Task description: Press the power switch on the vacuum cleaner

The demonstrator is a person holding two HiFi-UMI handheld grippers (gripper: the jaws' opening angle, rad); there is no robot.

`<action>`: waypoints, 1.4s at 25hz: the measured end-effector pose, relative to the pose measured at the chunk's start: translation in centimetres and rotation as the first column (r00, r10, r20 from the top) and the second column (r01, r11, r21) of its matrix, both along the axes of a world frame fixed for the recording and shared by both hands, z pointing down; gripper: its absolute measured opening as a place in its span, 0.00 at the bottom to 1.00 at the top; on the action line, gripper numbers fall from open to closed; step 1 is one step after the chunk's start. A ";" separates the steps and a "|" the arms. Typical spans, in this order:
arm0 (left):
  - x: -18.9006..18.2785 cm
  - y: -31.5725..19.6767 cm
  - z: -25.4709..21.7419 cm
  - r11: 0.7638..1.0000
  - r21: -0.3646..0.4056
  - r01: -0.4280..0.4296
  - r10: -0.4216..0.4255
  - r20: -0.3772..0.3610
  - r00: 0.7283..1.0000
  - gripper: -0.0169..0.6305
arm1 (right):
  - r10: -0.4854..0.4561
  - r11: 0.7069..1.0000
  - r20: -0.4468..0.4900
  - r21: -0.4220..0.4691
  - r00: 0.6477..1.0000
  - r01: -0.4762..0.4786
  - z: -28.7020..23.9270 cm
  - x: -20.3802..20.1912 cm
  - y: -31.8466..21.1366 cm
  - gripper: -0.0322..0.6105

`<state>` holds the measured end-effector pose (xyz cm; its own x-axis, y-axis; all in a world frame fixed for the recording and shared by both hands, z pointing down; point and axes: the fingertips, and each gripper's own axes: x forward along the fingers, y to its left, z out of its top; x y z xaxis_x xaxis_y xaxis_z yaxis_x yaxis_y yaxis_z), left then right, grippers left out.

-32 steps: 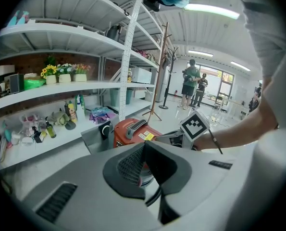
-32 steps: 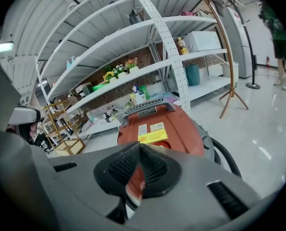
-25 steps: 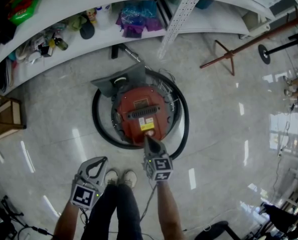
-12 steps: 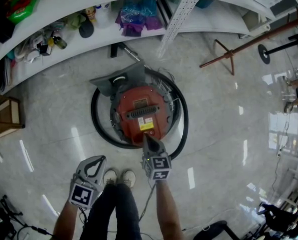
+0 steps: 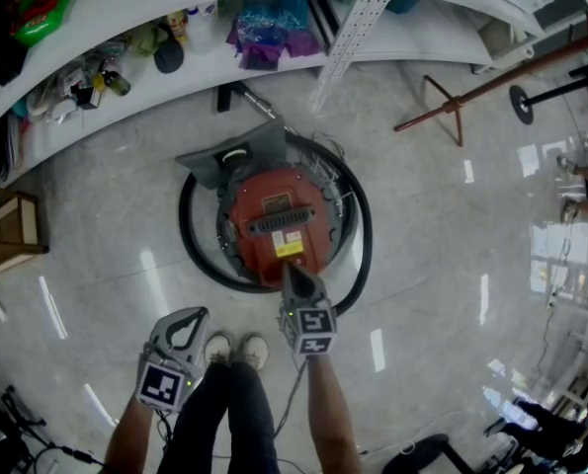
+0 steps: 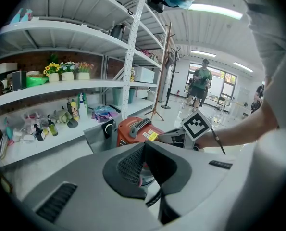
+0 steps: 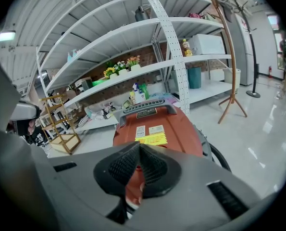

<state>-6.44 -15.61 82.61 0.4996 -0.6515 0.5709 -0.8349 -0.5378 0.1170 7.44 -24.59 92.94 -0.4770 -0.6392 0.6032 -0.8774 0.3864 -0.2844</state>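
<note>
- Head view: a red vacuum cleaner (image 5: 279, 220) stood on the glossy floor (image 5: 442, 225) in front of a white shelf (image 5: 96, 38), ringed by its black hose (image 5: 187, 255). The right gripper (image 5: 292, 276) reached down with its tip at the near edge of the red top. The left gripper (image 5: 181, 338) hung well apart, low beside the person's shoes (image 5: 236, 350).
- Left gripper view: the left gripper (image 6: 143, 150) had its jaws pressed together with nothing between them. The vacuum cleaner (image 6: 132, 129) showed beyond it, with the right gripper's marker cube (image 6: 198, 125) alongside.
- Right gripper view: the right gripper (image 7: 138, 149) also had its jaws together and empty, poised as a single point over the near end of the vacuum cleaner (image 7: 176, 129), just below a yellow label (image 7: 152, 139) and the grey handle (image 7: 147, 109). The power switch itself could not be made out; it probably sat under the tip.
- The pressing step seemed in hand. Next would call for a short, firm push straight down with the closed tip, kept centred so it would not slip off.
</note>
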 end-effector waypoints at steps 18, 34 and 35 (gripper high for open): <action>-1.5 0.4 0.3 1.000 0.000 0.011 -0.011 0.015 1.000 0.04 | 0.010 0.999 -0.045 0.032 0.999 -0.008 0.7 -1.0 0.2 0.07; -1.7 0.8 -0.7 1.000 0.021 0.010 -0.010 0.013 1.000 0.04 | 0.001 1.000 -0.001 0.003 1.000 -0.001 0.6 -0.8 0.9 0.07; -1.7 0.8 -0.8 1.000 0.020 0.012 -0.012 0.013 1.000 0.04 | -0.002 1.000 0.000 0.006 1.000 0.002 0.5 -0.8 1.0 0.07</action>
